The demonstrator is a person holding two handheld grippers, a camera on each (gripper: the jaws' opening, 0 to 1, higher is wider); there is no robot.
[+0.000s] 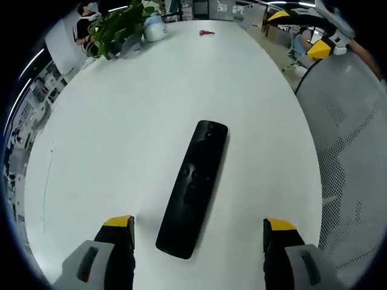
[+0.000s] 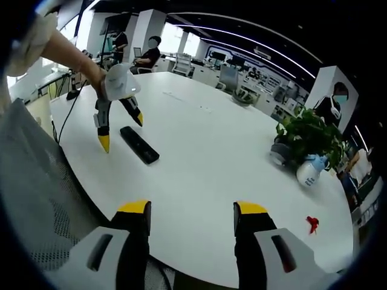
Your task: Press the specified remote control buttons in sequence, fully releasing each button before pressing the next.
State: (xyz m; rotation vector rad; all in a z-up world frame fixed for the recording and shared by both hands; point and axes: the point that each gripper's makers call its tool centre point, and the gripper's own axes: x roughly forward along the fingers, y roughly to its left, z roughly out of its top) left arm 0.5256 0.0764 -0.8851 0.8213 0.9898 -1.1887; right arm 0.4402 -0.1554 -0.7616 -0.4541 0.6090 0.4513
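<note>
A long black remote control (image 1: pixel 193 187) lies flat on the white oval table (image 1: pixel 109 133), its near end between my left gripper's (image 1: pixel 199 225) yellow-tipped jaws, which stand wide open. The right gripper view shows that remote (image 2: pixel 139 145) at the table's left side, with the left gripper (image 2: pixel 121 131) held by a hand just above it, jaws spread over its far end. My right gripper (image 2: pixel 192 208) is open over the near table edge (image 2: pixel 199 266), holding nothing and well apart from the remote. It also shows far off as the right gripper (image 1: pixel 299 33) at the upper right.
A potted plant (image 2: pixel 308 136), a white spray bottle (image 2: pixel 309 171) and a small red object (image 2: pixel 312 223) sit at the table's right end. A grey mesh chair back (image 1: pixel 351 151) stands beside the table. People sit at desks in the background.
</note>
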